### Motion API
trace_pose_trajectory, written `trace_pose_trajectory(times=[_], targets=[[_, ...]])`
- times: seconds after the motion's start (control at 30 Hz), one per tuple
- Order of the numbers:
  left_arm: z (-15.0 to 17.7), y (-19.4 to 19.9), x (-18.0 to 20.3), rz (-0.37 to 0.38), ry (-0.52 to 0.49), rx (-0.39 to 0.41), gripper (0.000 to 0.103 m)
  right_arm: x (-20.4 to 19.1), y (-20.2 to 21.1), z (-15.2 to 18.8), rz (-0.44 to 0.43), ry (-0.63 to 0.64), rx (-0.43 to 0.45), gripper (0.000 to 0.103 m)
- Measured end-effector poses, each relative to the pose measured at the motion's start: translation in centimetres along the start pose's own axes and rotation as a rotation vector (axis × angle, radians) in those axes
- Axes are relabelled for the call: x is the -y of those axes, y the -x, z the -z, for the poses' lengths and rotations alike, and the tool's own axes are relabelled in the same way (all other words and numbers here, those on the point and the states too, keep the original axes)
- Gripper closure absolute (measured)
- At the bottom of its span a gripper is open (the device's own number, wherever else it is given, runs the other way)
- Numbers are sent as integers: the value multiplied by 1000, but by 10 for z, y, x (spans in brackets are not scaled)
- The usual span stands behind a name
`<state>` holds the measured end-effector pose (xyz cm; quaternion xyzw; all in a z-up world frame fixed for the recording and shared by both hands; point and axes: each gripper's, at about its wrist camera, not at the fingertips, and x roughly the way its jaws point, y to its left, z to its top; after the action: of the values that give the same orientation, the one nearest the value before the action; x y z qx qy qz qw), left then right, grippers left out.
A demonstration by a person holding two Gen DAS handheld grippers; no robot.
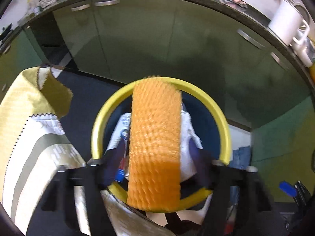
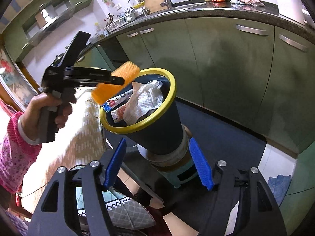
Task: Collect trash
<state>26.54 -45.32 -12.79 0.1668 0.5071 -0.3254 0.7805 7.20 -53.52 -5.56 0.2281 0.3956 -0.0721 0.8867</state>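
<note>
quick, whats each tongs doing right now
left tongs: open, orange foam net loose between them
right tongs: open, holding nothing

The bin (image 2: 157, 122) stands on a stool (image 2: 178, 174) on the floor, in front of the cabinets (image 2: 226, 59). In the bin lie a tissue (image 2: 143, 102) and, left of it, a carton (image 2: 116, 102). A foam net (image 1: 155, 143) hangs over the bin's mouth, between the jaws of the left gripper (image 1: 155, 165). A cloth (image 1: 29, 127) lies left of the bin. The right gripper (image 2: 157, 165) is below the bin, its jaws either side of the stool top.

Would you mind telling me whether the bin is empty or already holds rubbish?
It holds rubbish: inside the yellow-rimmed bin lie a crumpled paper towel and a printed carton.
</note>
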Motion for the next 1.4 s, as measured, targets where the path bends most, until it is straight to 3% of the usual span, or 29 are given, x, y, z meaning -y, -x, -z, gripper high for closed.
trace_pose_trajectory(times=[0.23, 0.43, 0.6, 0.77, 0.83, 1.0, 1.17, 1.4], targets=[[36, 43, -7, 86, 3, 38, 32, -10, 4, 2, -15, 16, 5, 37], [93, 122, -13, 102, -20, 207, 17, -30, 8, 6, -29, 60, 3, 34], [165, 186, -31, -13, 6, 353, 10, -54, 10, 10, -45, 117, -2, 30], [243, 241, -76, -138, 168, 446, 7, -88, 14, 14, -73, 203, 5, 20], [270, 257, -91, -186, 232, 472, 7, -105, 16, 17, -86, 241, 13, 11], [334, 306, -119, -340, 361, 538, 7, -146, 29, 25, -82, 334, 55, 5], [380, 340, -130, -433, 437, 576, 7, -177, 57, 34, -47, 415, 123, 5], [422, 369, -126, -553, 484, 620, 7, -190, 88, 47, -42, 436, 185, 5]])
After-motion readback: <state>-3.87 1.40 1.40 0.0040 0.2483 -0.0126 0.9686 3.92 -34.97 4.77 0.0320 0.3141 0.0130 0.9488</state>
